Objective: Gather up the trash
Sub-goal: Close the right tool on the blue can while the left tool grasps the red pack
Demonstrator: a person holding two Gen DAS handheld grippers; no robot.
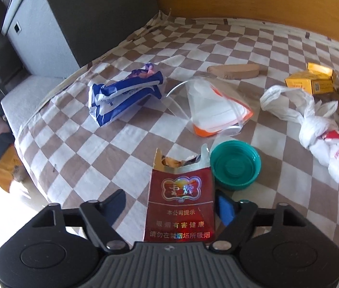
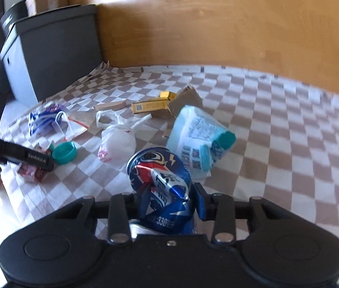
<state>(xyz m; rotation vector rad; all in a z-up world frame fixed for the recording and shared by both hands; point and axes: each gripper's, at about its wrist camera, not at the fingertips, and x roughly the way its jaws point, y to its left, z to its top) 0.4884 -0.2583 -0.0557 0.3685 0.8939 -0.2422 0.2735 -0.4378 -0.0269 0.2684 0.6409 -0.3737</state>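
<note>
My left gripper (image 1: 171, 204) is open around a torn red cigarette pack (image 1: 180, 201) lying on the checked cloth; the left finger stands clear of the pack. A teal lid (image 1: 235, 164) lies just right of the pack. My right gripper (image 2: 171, 198) is shut on a crushed blue drink can (image 2: 162, 184). The left gripper (image 2: 25, 156) shows in the right wrist view over the red pack (image 2: 31, 172), beside the teal lid (image 2: 64, 153).
A blue-white wrapper (image 1: 123, 93), a clear bag with orange edge (image 1: 215, 110), a knotted white plastic bag (image 1: 313, 122), a yellow box (image 1: 311, 79) and a wood piece (image 1: 234, 70) lie on the cloth. A pale blue wipes pack (image 2: 198, 139) lies behind the can. A dark box (image 1: 56, 24) stands left.
</note>
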